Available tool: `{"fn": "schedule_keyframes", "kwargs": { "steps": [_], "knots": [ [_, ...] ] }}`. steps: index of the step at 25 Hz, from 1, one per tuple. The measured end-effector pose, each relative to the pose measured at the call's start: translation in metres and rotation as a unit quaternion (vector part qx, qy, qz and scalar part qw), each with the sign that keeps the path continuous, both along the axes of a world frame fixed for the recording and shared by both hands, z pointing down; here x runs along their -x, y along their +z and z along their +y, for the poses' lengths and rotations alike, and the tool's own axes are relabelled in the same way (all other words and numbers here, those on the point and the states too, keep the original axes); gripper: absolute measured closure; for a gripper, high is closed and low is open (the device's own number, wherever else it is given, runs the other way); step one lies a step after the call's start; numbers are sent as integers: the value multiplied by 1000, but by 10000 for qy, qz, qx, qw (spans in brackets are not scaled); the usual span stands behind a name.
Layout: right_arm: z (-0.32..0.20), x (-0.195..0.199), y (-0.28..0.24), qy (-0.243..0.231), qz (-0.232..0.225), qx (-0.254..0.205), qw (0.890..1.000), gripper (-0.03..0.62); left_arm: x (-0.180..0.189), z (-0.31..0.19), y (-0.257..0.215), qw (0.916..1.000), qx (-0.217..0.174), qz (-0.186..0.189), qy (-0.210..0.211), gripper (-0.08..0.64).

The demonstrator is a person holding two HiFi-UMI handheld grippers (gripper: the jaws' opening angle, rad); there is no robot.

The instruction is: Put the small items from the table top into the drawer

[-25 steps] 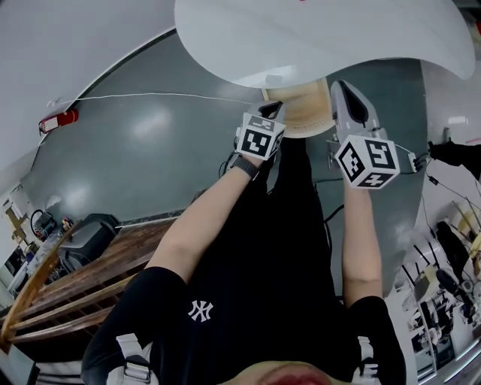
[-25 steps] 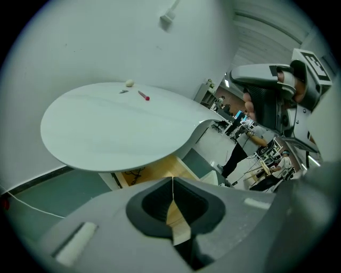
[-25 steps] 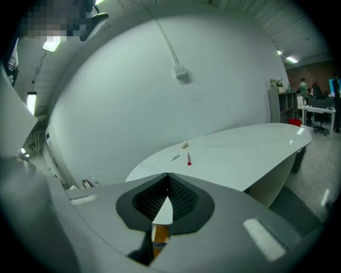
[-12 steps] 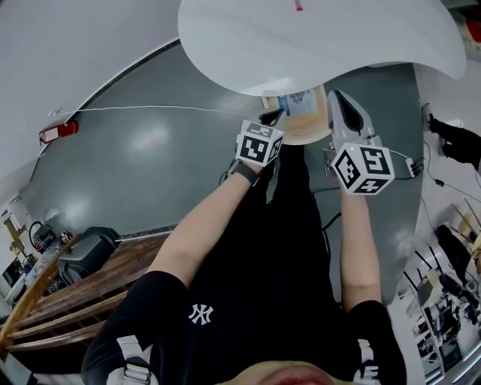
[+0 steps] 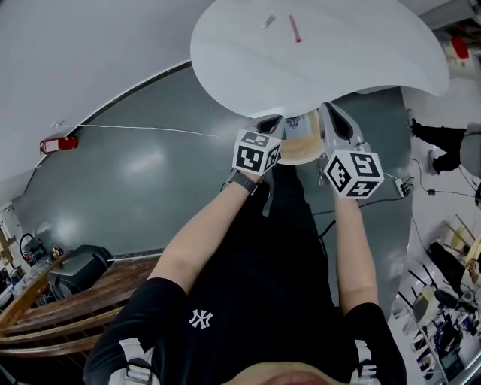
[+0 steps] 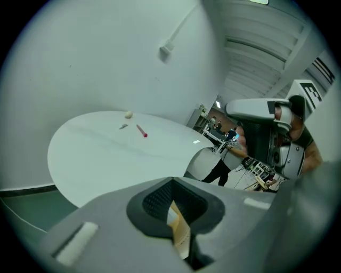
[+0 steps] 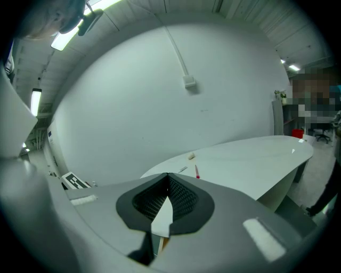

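**Both grippers closed at the open drawer, small items on the table top**

Head view: the left gripper point(image 5: 269, 125) and the right gripper point(image 5: 334, 119) point at the near edge of the white rounded table top point(image 5: 361, 68). The tan wooden drawer point(image 5: 302, 147) sticks out from under that edge, between the two grippers. Far across the table lie a slim pink pen point(image 5: 294, 28) and, just beside it, a small grey item point(image 5: 269, 21), both well apart from the grippers.

Left gripper view: the left gripper point(image 6: 170, 184) has its dark pads pressed together at the tips. A sliver of tan wood shows through the slit below them. The pink pen point(image 6: 141, 130), the grey item point(image 6: 123, 126) and a small whitish lump point(image 6: 128, 114) rest on the table ahead.

Right gripper view: the right gripper point(image 7: 168, 178) is likewise clenched on nothing. The pen point(image 7: 197, 171), grey item point(image 7: 183, 169) and lump point(image 7: 191, 156) lie beyond it.
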State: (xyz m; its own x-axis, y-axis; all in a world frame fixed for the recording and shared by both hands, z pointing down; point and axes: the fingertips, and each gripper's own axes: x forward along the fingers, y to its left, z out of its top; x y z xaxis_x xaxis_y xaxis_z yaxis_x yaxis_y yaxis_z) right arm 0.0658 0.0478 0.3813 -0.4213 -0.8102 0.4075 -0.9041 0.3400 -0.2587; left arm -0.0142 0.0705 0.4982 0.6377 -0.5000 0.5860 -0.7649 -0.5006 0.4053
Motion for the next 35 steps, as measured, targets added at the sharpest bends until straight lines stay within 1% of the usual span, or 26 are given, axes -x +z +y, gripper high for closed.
{"fn": "schedule_keyframes", "kwargs": {
  "steps": [6,13,20,24,27,30,35],
  "knots": [
    [-10,11,-7,-97,48,8,9999,569,7,-23,-32,9992,-335,169,-109,560],
    [-52,10,6,-264,92,239,9993,566,11,-53,-49,9978,-581,204,-227,560],
    [-117,9,31,-387,160,420,9982,554,19,-102,-43,9964,-671,220,-464,560],
    [-151,8,48,-520,281,561,9967,543,15,-134,-43,9955,-720,286,-546,560],
    [-180,3,65,-591,375,716,9950,532,9,-155,-38,9953,-691,323,-593,560],
    [-205,0,81,-639,483,865,9930,524,9,-171,-31,9949,-679,279,-686,560],
    [-234,-5,108,-715,600,1113,9894,520,7,-191,-21,9941,-643,244,-842,560]
  ]
}}
